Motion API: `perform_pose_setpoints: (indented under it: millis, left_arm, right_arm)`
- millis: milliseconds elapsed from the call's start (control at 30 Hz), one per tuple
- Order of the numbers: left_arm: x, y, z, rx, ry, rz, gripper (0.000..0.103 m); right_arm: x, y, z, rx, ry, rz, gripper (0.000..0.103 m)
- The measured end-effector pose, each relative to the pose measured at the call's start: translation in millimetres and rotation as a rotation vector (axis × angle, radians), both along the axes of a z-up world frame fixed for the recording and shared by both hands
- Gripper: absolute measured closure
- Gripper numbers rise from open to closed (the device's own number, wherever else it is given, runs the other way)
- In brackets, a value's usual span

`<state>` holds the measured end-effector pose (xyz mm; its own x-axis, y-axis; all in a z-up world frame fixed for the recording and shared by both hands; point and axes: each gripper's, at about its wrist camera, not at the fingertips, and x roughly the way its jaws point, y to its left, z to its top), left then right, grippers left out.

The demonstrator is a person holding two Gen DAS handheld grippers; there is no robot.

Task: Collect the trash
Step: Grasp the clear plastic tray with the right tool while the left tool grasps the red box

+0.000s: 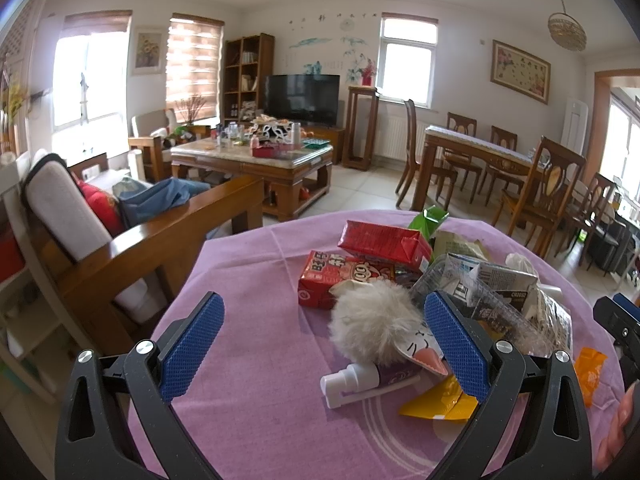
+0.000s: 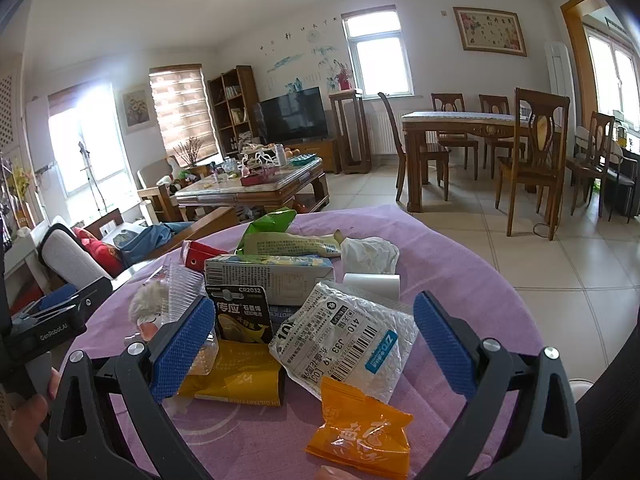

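**Both claws open over the trash pile, nothing picked yet**

The trash sits heaped in the middle of my round counter (image 1: 248, 360), on its purple cloth. In the right wrist view, the nearest pieces are an orange snack wrapper (image 2: 360, 436), a crinkled clear plastic bag with a barcode label (image 2: 344, 340) and a yellow packet (image 2: 236, 372) lying under a battery card (image 2: 242, 316). Behind them I see a grey-blue carton (image 2: 272, 276), a white paper roll (image 2: 372, 286), a crumpled tissue (image 2: 370, 254) and a green bag (image 2: 268, 222).

From the left wrist view the same heap shows its other face: two red cartons (image 1: 348, 276), a fluffy white toy (image 1: 372, 326) and a white pump bottle (image 1: 352, 380) lying on its side.

My right claw (image 2: 316, 348) is spread wide and holds nothing; its fingers flank the plastic bag and battery card, which I judge is the line-up for a first grab. My left claw (image 1: 328, 352) is equally wide and empty, straddling the fluffy toy and pump bottle, likely because those lie closest on its side.

No bin or bag to collect into is visible, so I cannot tell where the pieces go
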<state>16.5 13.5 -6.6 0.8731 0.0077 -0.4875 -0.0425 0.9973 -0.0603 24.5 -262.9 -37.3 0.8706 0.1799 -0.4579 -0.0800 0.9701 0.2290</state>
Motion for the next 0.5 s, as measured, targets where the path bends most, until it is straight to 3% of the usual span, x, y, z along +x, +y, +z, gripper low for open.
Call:
perform_pose_setpoints:
  millis: [233,300,367,500]
  left_arm:
    - [-2,3,1,-0.017,-0.009,0.012,0.004]
    - [-2,11,0,-0.073,-0.003,-0.009,0.004]
    - [7,22,-4,-0.172,0.043,-0.115,0.004]
    - [33,45,-5,-0.243,0.105,-0.248,0.004]
  right_arm:
    - [-2,1,1,-0.016,0.004,-0.017,0.005]
    - [-1,5,2,-0.034,0.008,-0.023,0.005]
    - [-1,12,6,-0.042,0.008,0.027,0.005]
    - [0,35,20,-0.064,0.01,0.166,0.005]
